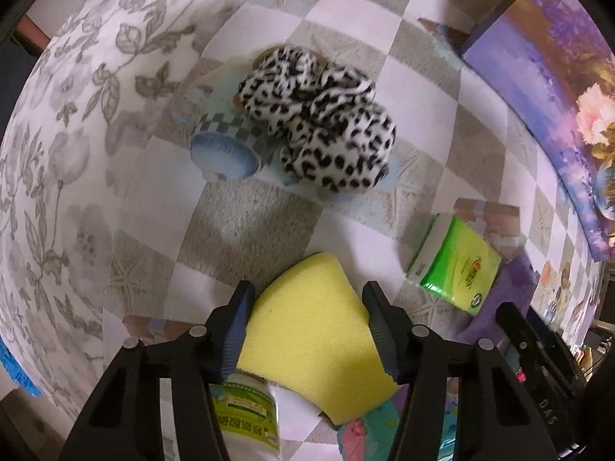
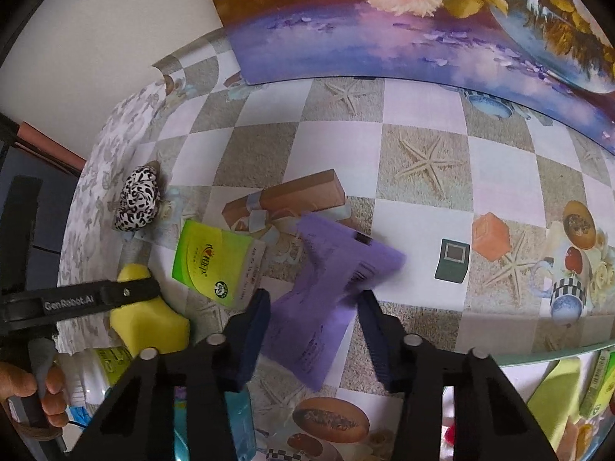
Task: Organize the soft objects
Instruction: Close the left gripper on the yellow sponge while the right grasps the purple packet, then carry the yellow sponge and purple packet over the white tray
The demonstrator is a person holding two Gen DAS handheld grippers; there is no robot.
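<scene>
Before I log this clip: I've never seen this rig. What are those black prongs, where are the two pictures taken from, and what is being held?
No robot arm: a person holds a two-finger gripper in each hand, with a fisheye camera on each looking along its fingers. The left wrist view shows the left gripper with its pads against a yellow sponge. The right wrist view shows the right gripper closed on a purple packet. On the checkered tablecloth lie a green tissue pack and a leopard-print plush cloth. A flower painting leans behind. The person's hand shows at the lower left of that view.
</scene>
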